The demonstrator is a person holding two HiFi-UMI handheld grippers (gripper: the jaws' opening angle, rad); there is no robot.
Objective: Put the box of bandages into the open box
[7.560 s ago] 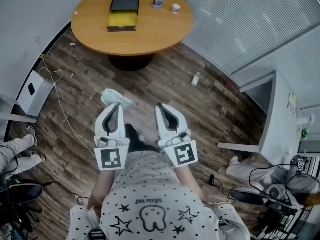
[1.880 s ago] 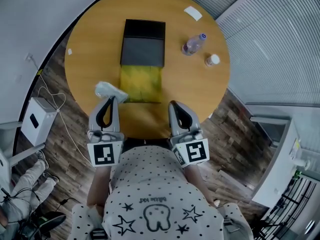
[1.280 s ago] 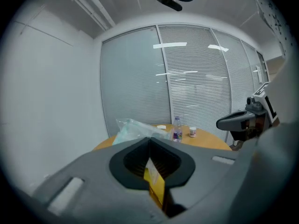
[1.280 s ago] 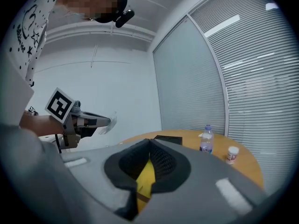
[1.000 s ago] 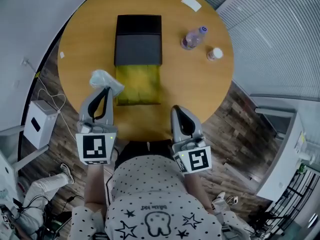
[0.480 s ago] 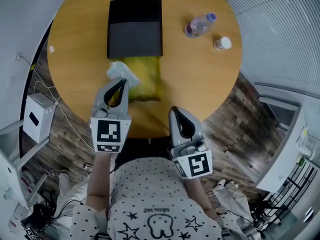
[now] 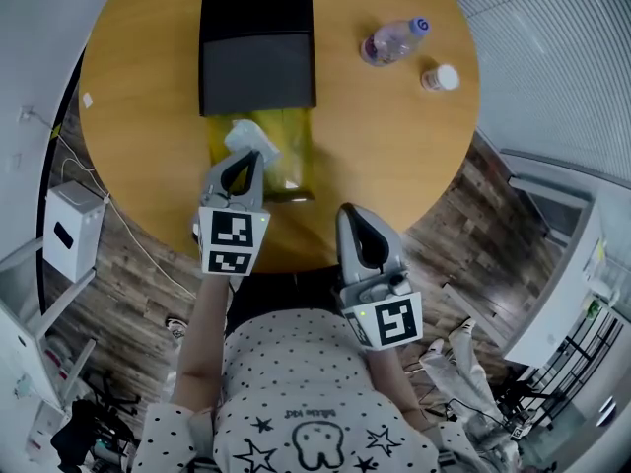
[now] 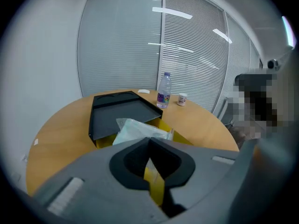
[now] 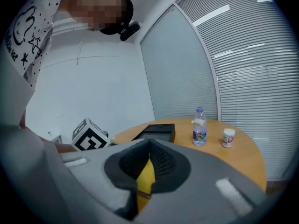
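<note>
From where I stand, the left gripper (image 7: 244, 158) has its jaws pressed together on the wrap of the pale, plastic-wrapped box of bandages (image 7: 251, 138). The pack hangs off its tips directly over the yellow tray of the open black-lidded box (image 7: 296, 166) on the round wooden table (image 7: 394, 156). The tray's long axis runs away from the person. The right gripper (image 7: 359, 223), closed on nothing, sits farther off at the table's near edge.
</note>
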